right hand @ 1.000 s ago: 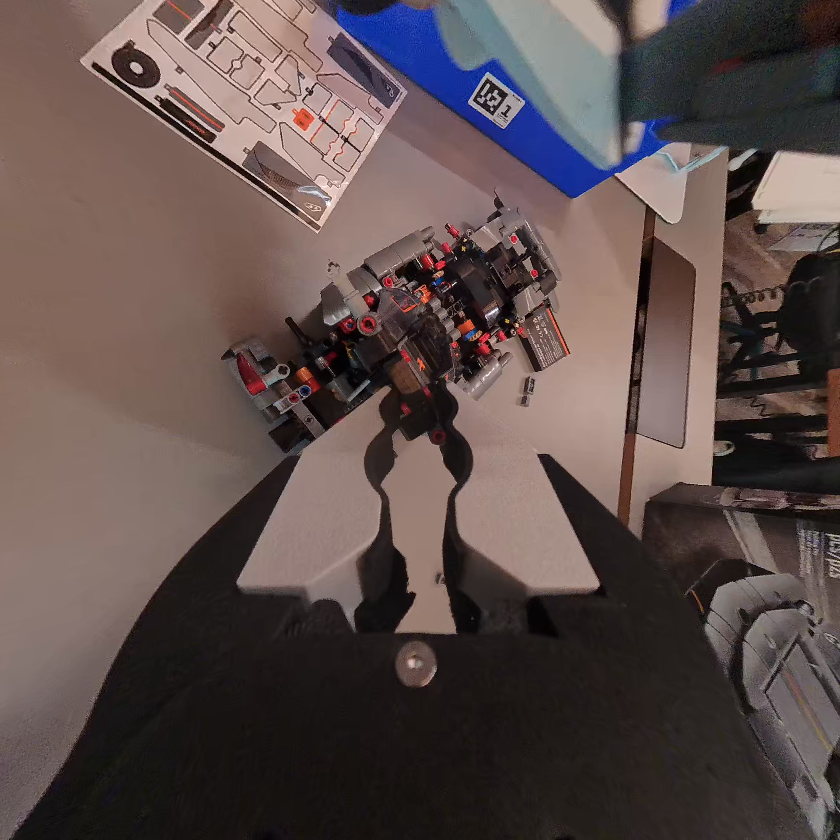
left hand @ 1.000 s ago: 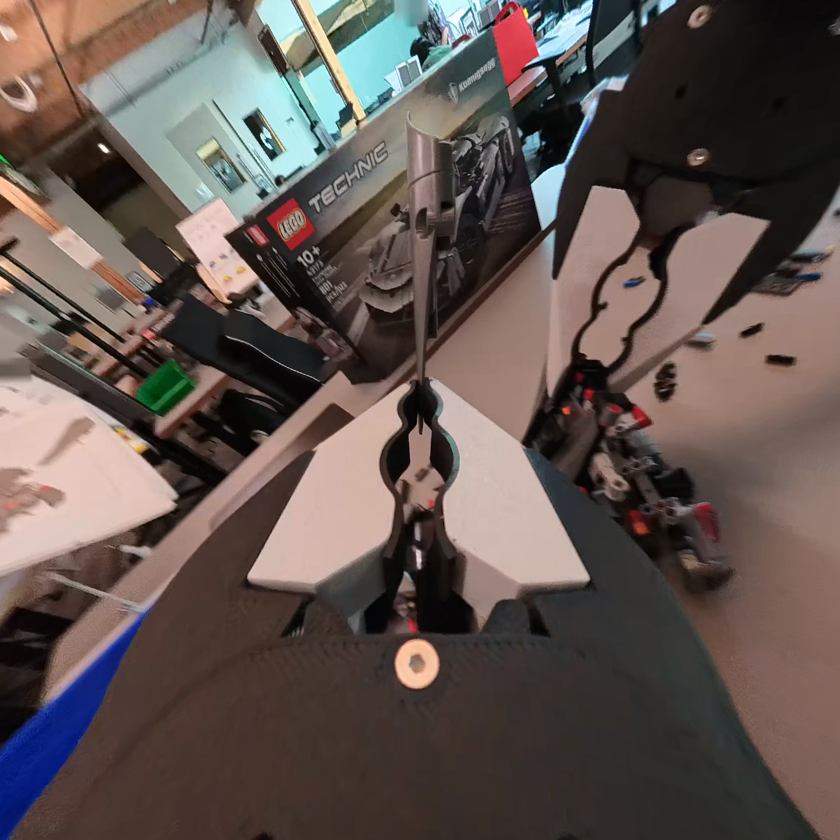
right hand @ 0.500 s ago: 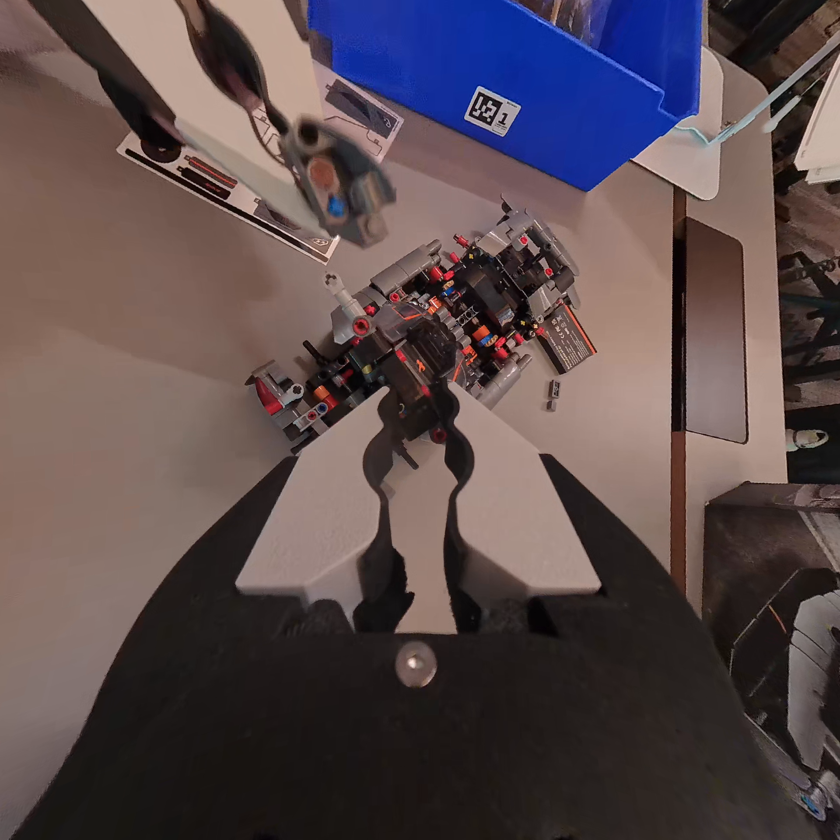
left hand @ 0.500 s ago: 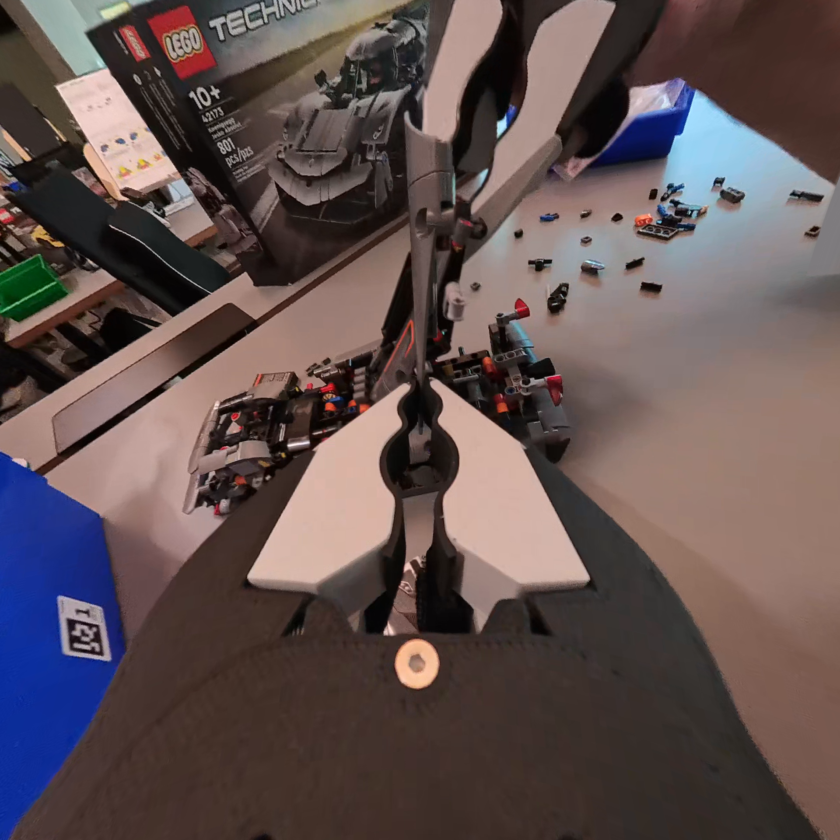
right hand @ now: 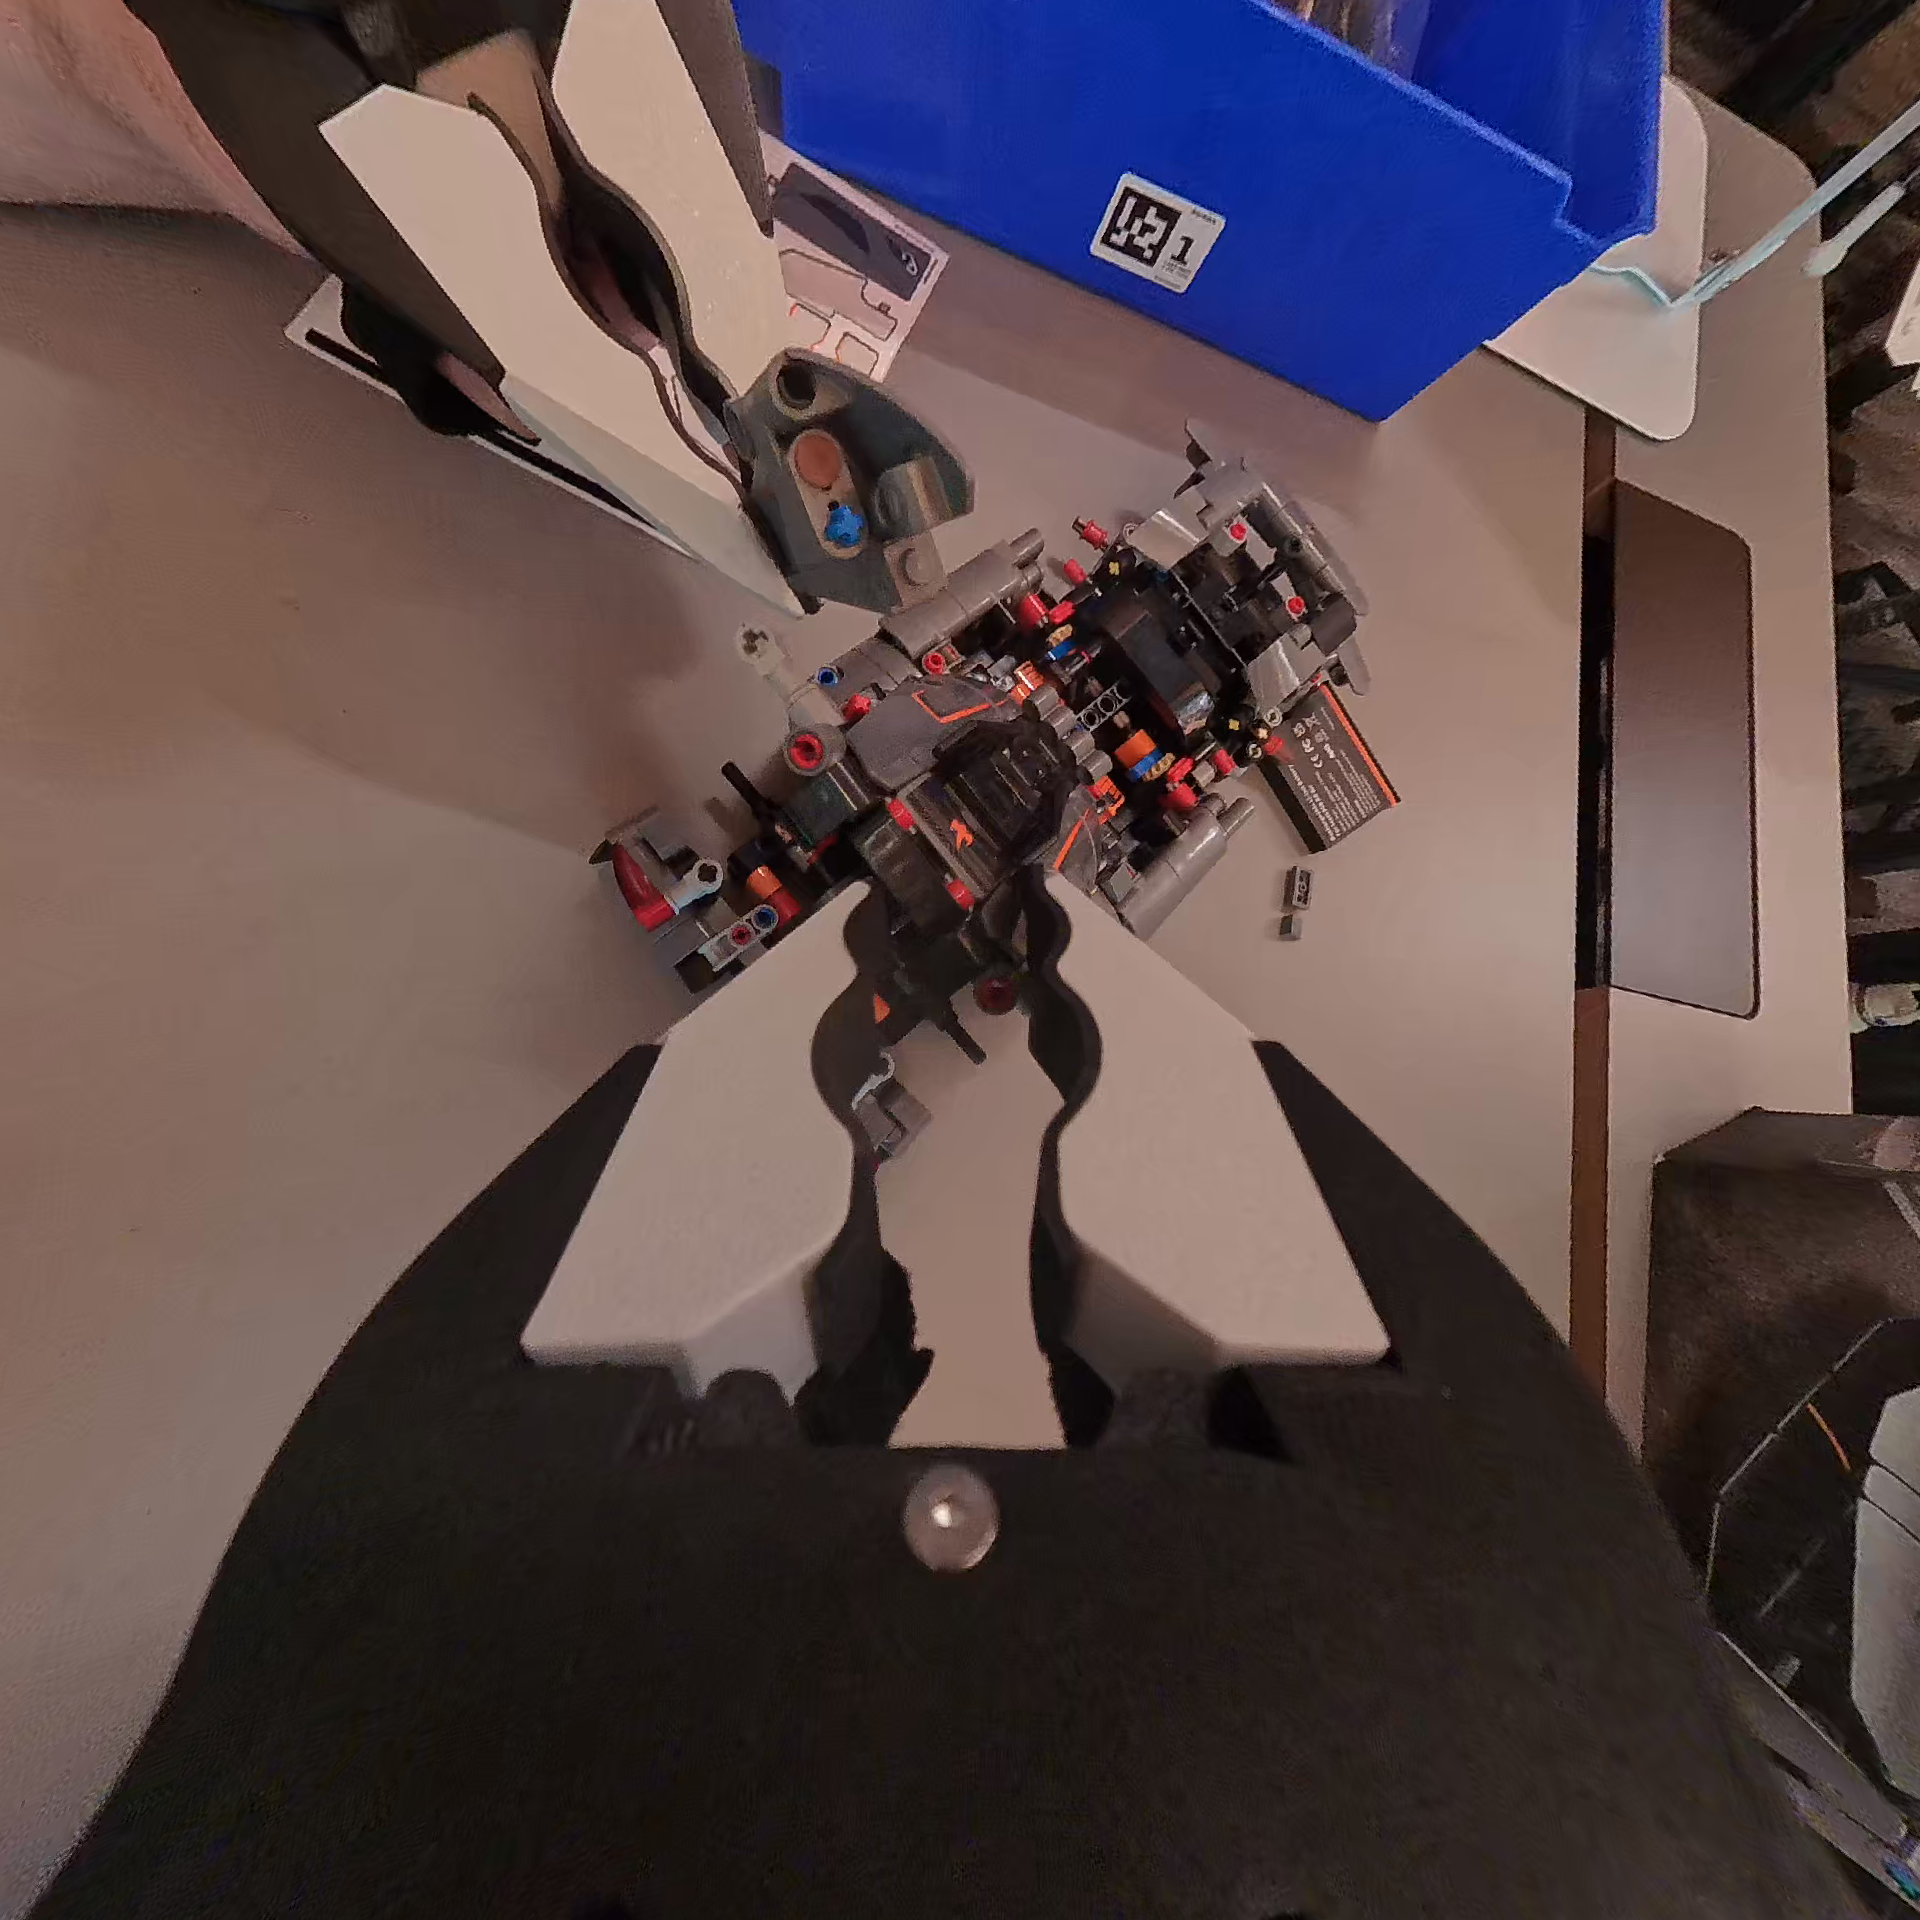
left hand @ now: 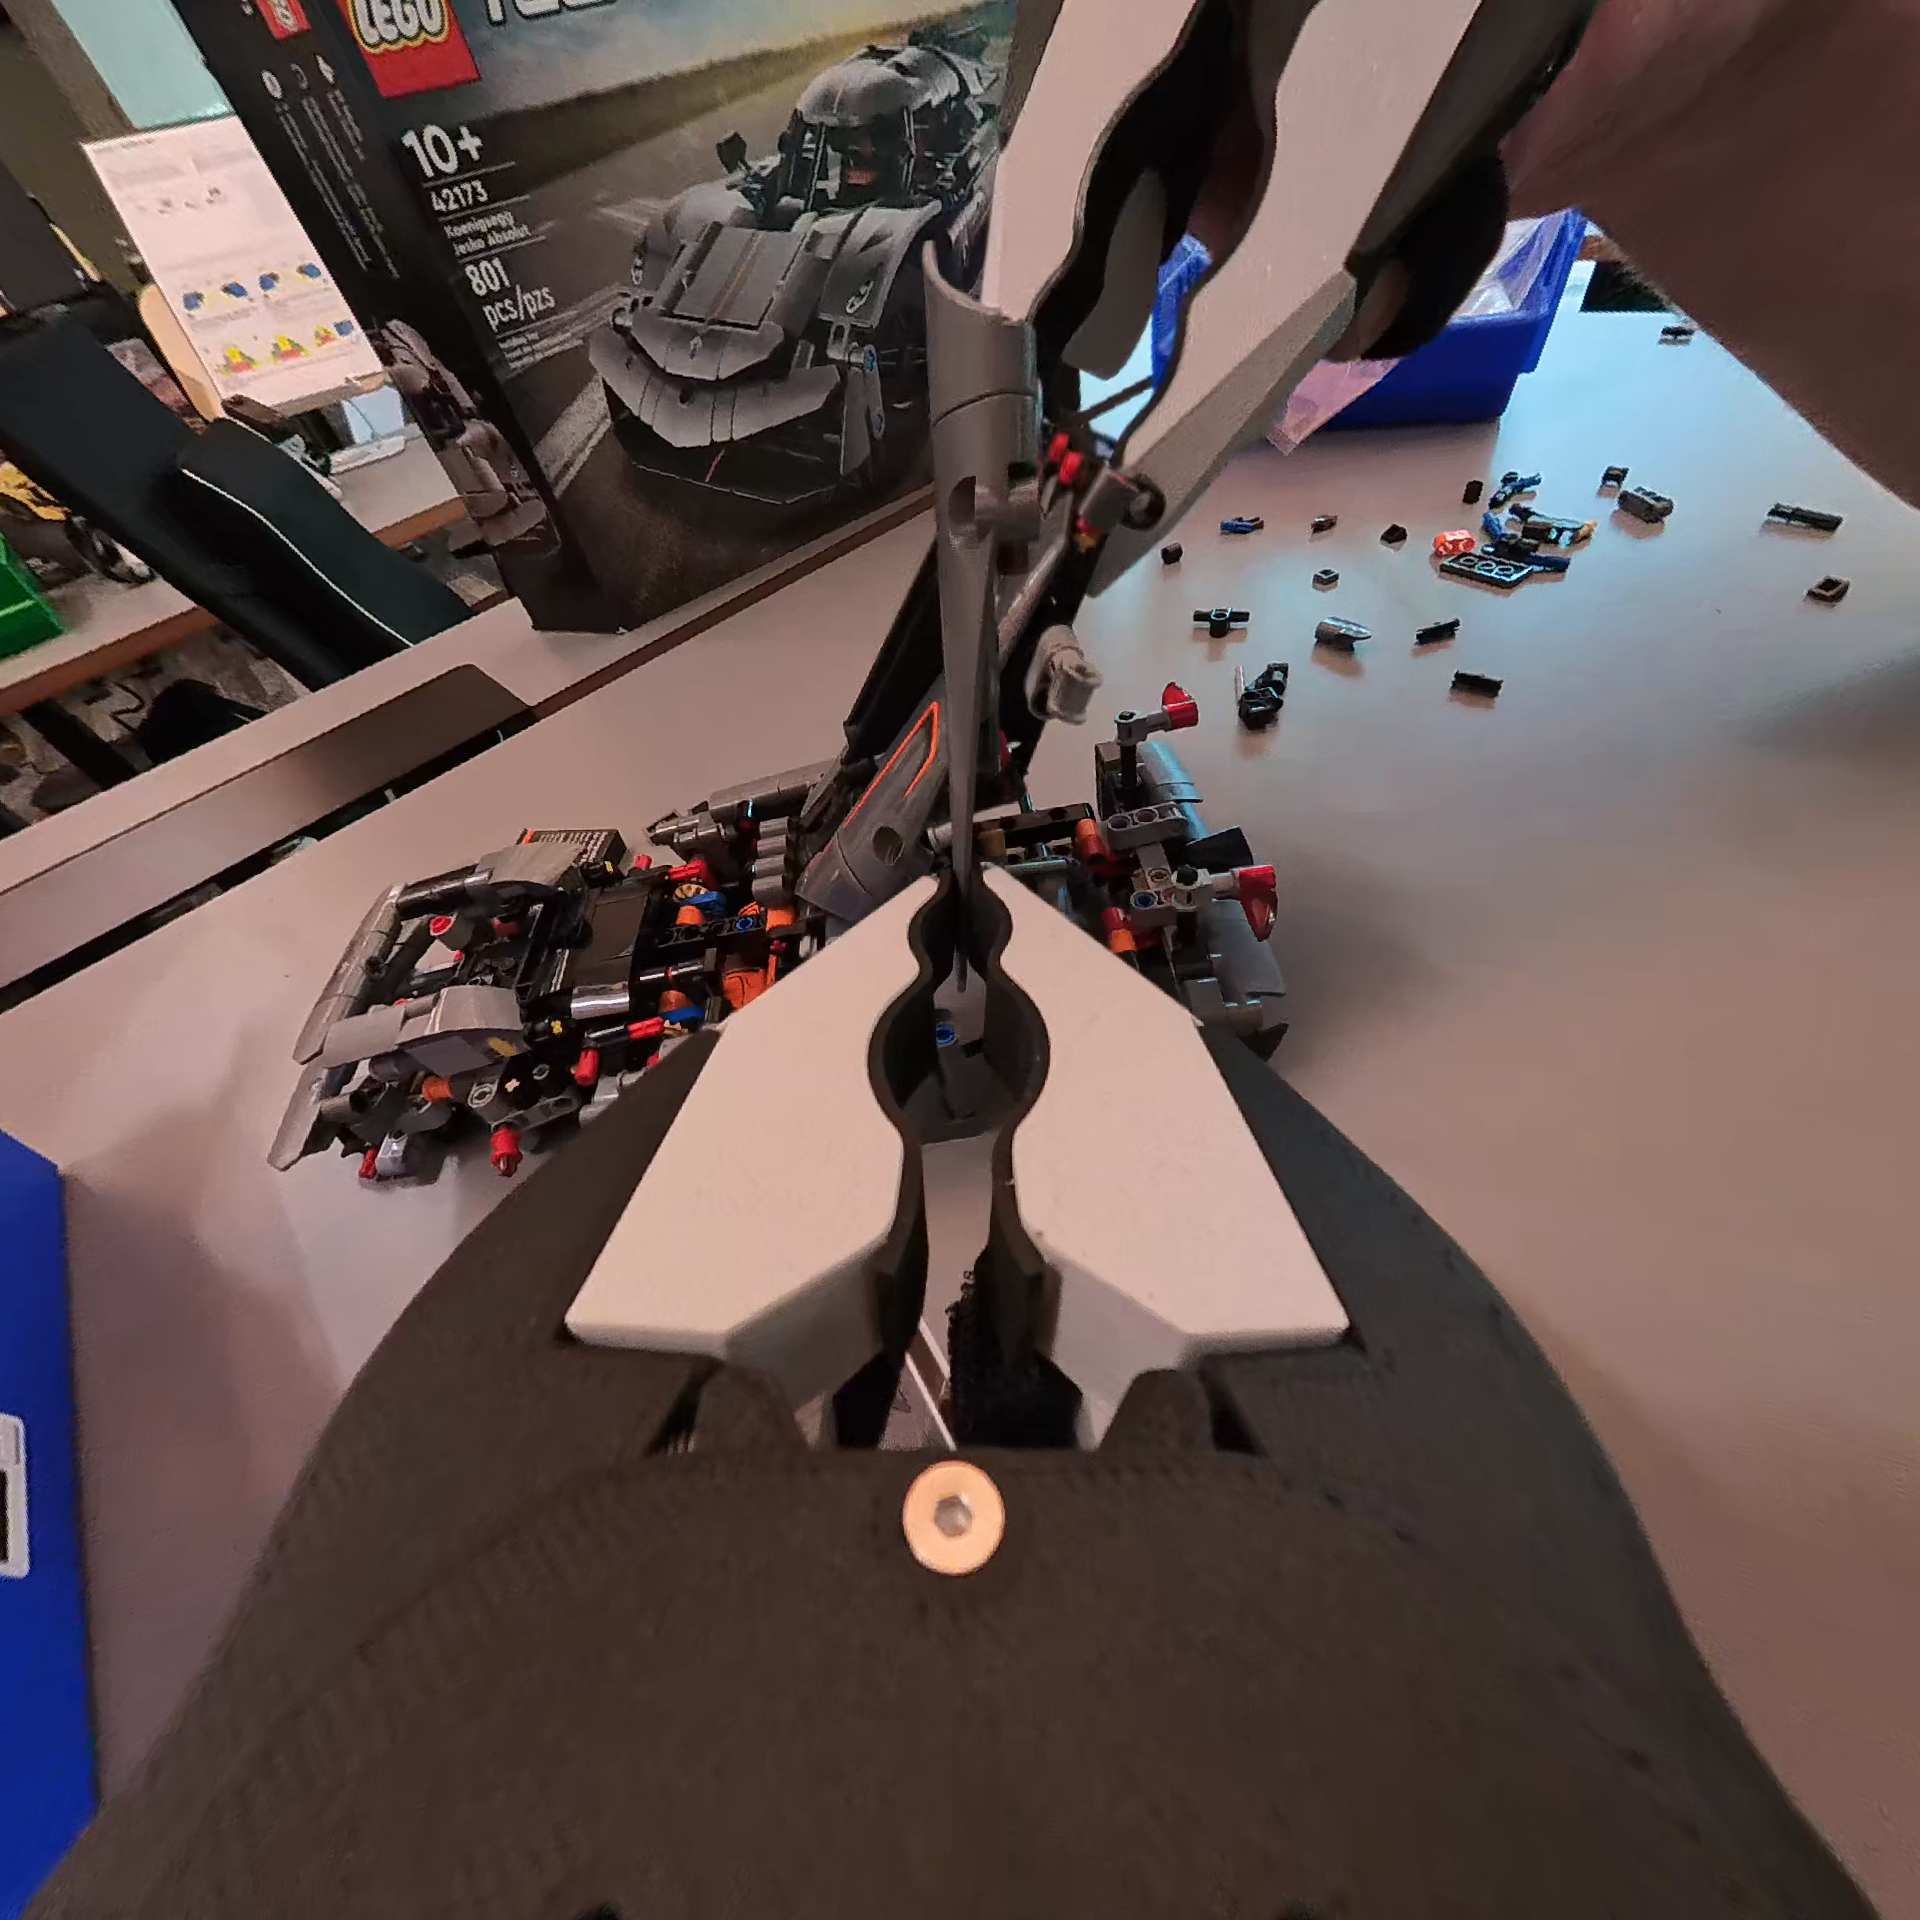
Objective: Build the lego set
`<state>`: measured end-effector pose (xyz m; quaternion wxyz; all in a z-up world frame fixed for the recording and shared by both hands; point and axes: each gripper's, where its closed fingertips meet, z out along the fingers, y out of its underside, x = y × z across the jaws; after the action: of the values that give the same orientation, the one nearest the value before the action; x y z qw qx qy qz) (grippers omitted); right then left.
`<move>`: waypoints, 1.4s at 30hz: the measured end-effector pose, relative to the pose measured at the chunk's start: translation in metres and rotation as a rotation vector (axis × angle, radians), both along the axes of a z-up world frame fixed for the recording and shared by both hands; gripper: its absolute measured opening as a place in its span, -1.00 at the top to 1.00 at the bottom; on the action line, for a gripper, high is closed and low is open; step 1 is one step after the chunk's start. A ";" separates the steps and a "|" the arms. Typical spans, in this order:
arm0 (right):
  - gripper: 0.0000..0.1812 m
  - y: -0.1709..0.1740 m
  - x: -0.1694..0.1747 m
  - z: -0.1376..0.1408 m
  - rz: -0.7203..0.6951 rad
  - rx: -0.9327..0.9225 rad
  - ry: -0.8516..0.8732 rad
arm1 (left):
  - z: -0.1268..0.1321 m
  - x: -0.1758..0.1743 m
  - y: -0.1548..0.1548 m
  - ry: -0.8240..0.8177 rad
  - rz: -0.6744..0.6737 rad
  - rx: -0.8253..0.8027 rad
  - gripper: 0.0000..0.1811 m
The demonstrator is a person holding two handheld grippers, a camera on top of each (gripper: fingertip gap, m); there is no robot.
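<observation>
**Panel to Dark Section: Alignment Before Joining**

**Left gripper** (left hand: pixel 961 902). The jaws are closed on the near end of a thin grey panel (left hand: pixel 971 436). In the left wrist view the panel is edge-on. Its long axis runs straight out from the jaws toward 12 o'clock. The far end is wider and has a round hole through it.

**Right gripper** (right hand: pixel 951 906). The jaws are narrowed onto a dark section (right hand: pixel 966 831) with orange marks and red pins, pinched at the tips. In the left wrist view this gripper enters from 1 o'clock. The dark section slopes from its tips down toward the car (left hand: pixel 499 997). Whether the lower end touches the car cannot be told.

**Car.** It lies on the tabletop (left hand: pixel 1558 935), below both grippers. In the left wrist view its length runs from 9 to 3 o'clock.

**Key relation.** The holed end of the panel is just beside the pinned upper end of the dark section, at 9 o'clock of the right gripper's tips. Contact between them cannot be confirmed. The panel's flat face is turned toward the pins. The probable next move is a short sideways closing toward 3 o'clock, hole onto pin. The left gripper is the nearer one to make it.

**Caution.** The panel is held at one end only and may pivot in the jaws under side load.

**Other items.** Loose parts (left hand: pixel 1496 561) lie at 2 o'clock in the left wrist view.
</observation>
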<state>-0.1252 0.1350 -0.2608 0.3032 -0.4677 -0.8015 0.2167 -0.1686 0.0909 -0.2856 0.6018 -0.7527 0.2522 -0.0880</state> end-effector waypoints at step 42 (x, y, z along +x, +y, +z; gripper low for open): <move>0.93 -0.052 -0.012 0.034 0.285 0.097 0.095 | -0.012 0.002 0.017 0.330 0.108 0.148 1.00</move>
<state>-0.1374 0.0833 -0.2266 0.3293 -0.3230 -0.8540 0.2407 -0.1666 0.1079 -0.2971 0.6099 -0.7229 0.3125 0.0879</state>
